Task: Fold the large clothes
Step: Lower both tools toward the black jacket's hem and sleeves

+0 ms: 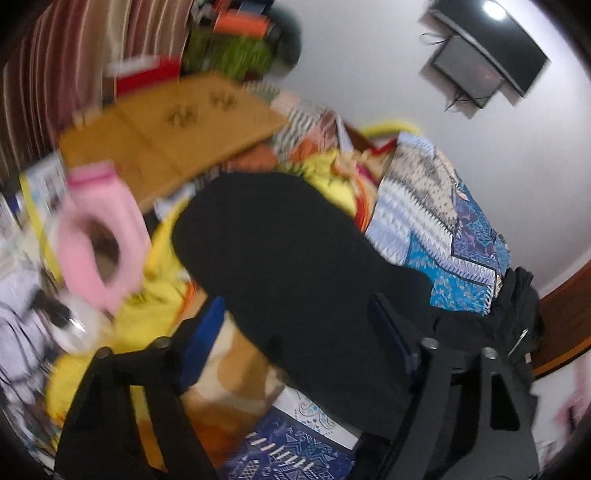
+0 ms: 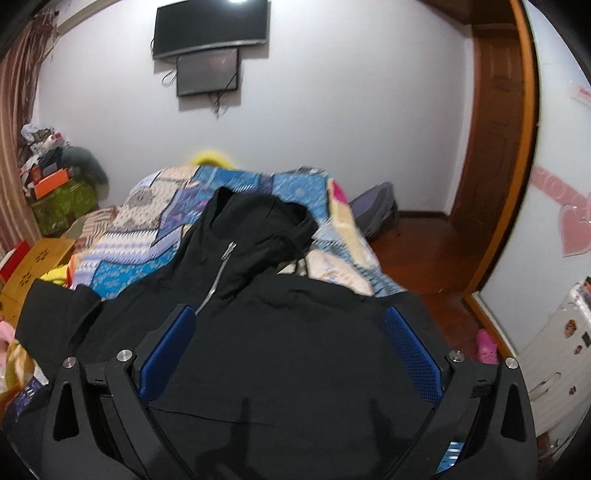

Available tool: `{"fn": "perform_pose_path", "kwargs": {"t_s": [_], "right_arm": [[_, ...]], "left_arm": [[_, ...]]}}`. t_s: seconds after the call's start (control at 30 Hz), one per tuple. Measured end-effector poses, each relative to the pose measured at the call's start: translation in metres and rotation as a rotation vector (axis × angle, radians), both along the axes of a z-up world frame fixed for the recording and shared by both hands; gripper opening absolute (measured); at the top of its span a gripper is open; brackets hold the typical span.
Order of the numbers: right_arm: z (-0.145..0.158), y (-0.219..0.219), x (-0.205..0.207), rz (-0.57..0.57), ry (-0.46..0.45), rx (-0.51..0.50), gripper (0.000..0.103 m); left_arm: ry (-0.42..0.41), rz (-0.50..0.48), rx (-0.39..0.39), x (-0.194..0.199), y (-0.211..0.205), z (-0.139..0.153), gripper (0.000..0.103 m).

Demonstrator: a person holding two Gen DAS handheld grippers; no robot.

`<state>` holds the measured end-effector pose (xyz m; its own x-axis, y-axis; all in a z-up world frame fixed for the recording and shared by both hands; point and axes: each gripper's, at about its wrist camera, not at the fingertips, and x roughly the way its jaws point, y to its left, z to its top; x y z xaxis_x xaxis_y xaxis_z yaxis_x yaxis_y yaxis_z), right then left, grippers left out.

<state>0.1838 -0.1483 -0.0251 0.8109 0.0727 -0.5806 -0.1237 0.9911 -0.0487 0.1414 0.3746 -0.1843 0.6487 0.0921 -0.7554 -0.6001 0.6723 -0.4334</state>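
A black hooded jacket (image 2: 258, 258) with a silver zipper (image 2: 218, 273) lies spread on a bed covered by a blue patterned quilt (image 2: 166, 221). My right gripper (image 2: 289, 311) hangs over the jacket's body, blue pads wide apart and pressing on nothing. In the blurred, tilted left wrist view a black sleeve of the jacket (image 1: 277, 240) runs between the fingers of my left gripper (image 1: 297, 301). Its jaws stand apart, and a gap of brown blanket shows beside the left pad (image 1: 207, 328). The quilt (image 1: 424, 206) lies beyond the sleeve.
A low wooden table (image 1: 166, 125) stands on the bed's left side. Near it are a pink object (image 1: 99, 236) and yellow cloth (image 1: 155, 295). A TV (image 2: 210, 29) hangs on the far wall. A wooden door (image 2: 495, 129), a grey backpack (image 2: 376, 210) and white drawers (image 2: 554, 350) are to the right.
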Motion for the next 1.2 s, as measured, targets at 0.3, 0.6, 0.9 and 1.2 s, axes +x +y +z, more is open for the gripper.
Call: {"fn": "perform_pose_path", "kwargs": {"t_s": [0.3, 0.6, 0.9, 1.2], "right_arm": [[-0.018, 0.018, 0.02, 0.049, 0.064, -0.008, 0.1], [-0.029, 0.02, 0.031, 0.045, 0.1, -0.016, 0.1], [-0.028, 0.014, 0.028, 0.023, 0.089, -0.037, 0.1], [-0.018, 0.008, 0.02, 0.028, 0.053, -0.045, 0.1]], "left_arm": [[0.078, 0.003, -0.18, 0.02, 0.018, -0.061, 0.062], [0.084, 0.094, -0.125, 0.023, 0.023, -0.078, 0.034], [0.096, 0.108, 0.139, 0.038, -0.004, -0.031, 0.006], [-0.119, -0.039, 0.307, 0.055, -0.067, 0.069, 0.005]]}}
